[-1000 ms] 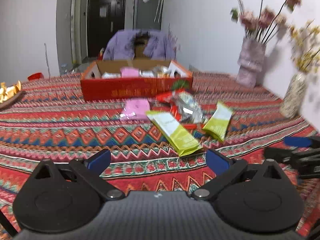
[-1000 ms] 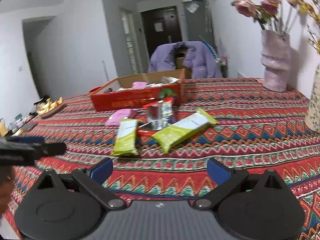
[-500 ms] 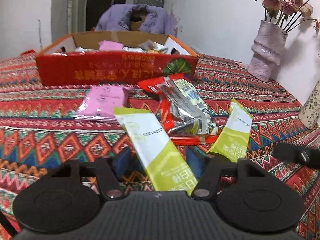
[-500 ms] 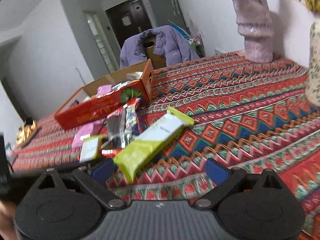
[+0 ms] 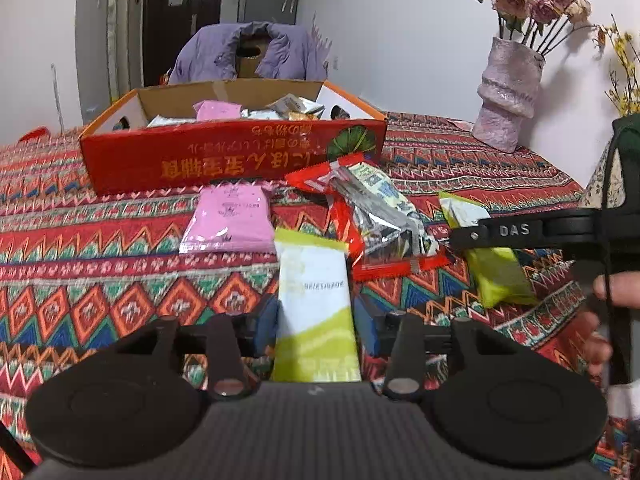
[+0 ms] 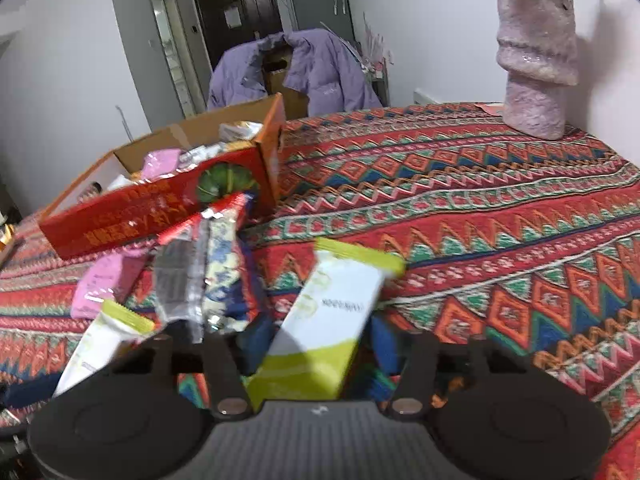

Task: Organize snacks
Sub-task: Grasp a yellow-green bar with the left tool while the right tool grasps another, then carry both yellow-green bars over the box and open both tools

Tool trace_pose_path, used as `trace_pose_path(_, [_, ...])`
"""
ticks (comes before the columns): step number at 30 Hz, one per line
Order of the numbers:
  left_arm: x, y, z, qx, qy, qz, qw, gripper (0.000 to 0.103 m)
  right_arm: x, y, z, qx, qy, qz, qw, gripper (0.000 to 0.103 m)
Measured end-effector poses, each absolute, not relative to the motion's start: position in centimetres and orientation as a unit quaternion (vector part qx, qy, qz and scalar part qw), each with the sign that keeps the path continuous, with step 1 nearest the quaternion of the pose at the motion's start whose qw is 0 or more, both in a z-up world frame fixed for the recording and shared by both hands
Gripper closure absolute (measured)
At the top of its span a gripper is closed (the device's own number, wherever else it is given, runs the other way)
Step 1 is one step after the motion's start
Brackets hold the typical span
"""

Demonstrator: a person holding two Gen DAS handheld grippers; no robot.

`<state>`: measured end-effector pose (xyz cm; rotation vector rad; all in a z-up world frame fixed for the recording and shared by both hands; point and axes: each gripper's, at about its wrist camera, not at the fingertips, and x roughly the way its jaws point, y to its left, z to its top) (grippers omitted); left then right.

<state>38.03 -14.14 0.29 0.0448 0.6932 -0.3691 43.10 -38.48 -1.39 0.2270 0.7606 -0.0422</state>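
A red cardboard box (image 5: 224, 156) (image 6: 152, 216) with several snacks in it stands at the back of the patterned tablecloth. In front of it lie a pink packet (image 5: 232, 220), a red and silver packet (image 5: 372, 208) and two white-and-green packets. My left gripper (image 5: 316, 326) is shut on the near white-and-green packet (image 5: 314, 292). My right gripper (image 6: 316, 346) has its blue pads close on both sides of the other white-and-green packet (image 6: 332, 320). That gripper also shows in the left wrist view (image 5: 520, 232), over the packet (image 5: 496, 268).
A lilac vase (image 5: 508, 96) (image 6: 536, 56) with dried flowers stands at the back right by the wall. A second patterned vase (image 5: 604, 176) is at the right edge. A chair with a purple jacket (image 5: 248, 52) stands behind the box.
Both grippers have moved forward and down to the table. The left has closed on the near white-and-green packet. The right has narrowed around the other one.
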Motion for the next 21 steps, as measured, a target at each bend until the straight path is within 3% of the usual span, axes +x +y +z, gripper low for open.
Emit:
trace_pose_path(4, [38.8, -14.7, -0.4, 0.013, 0.35, -0.182, 0.919, 0.062, 42.8, -38.5, -1.3, 0.094, 0.378, -0.008, 0.921, 0.058])
trace_pose_path(7, [38.1, -14.4, -0.2, 0.008, 0.352, -0.186, 0.917, 0.066, 42.0, -38.7, -1.2, 0.093, 0.379, 0.001, 0.921, 0.065])
trace_pose_path(21, [28.6, -7.8, 6.5, -0.031, 0.311, -0.161, 0.936, 0.066, 30.0, -34.9, 3.5, 0.05, 0.335, 0.065, 0.939, 0.066])
